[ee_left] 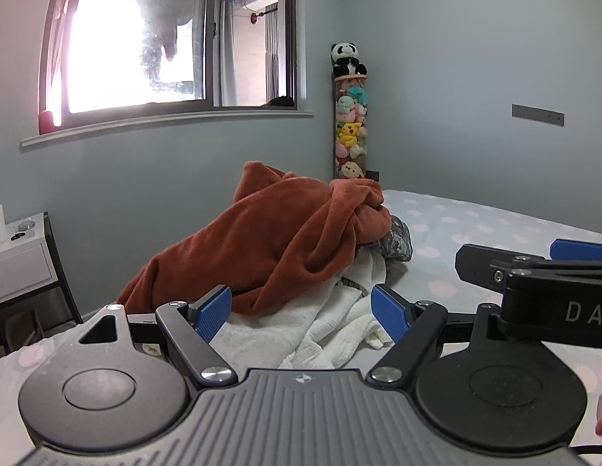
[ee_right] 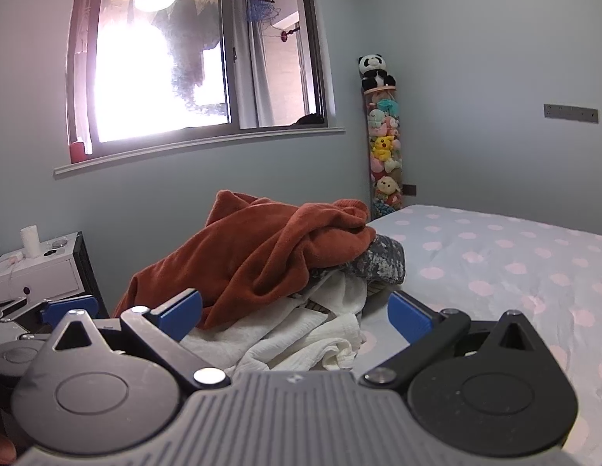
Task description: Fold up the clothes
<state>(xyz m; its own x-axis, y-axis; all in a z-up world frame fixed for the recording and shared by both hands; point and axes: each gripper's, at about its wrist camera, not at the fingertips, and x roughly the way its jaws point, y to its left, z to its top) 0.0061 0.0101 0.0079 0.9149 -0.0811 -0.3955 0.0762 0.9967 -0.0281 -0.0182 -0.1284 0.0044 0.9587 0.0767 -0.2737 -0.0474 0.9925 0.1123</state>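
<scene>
Right, both claws hang low over the near edge of the bed, side by side, and both gape wide with nothing between the blue pads. The left claw looks straight along its fingers at the pile; the right claw does too, from just to the right of it. Neither touches cloth.

Nearest, just beyond the fingertips, lies the white garment, a thin crinkled weave, rumpled into soft ridges and spilling towards the near edge. It sits about level between the two claws, so either could reach it; I'd judge the left a shade closer.

Over it and behind, the rust-orange fleece heaps up thick and plush, its long run slanting from the bed's near left edge up and away to the right. Tucked under its far right end peeks a grey mottled piece, bunched, its shape hard to read.

So the clothes lie crumpled in one mound near the left edge of the bed, none folded flat, while the dotted sheet to the right offers room to spread one.
</scene>
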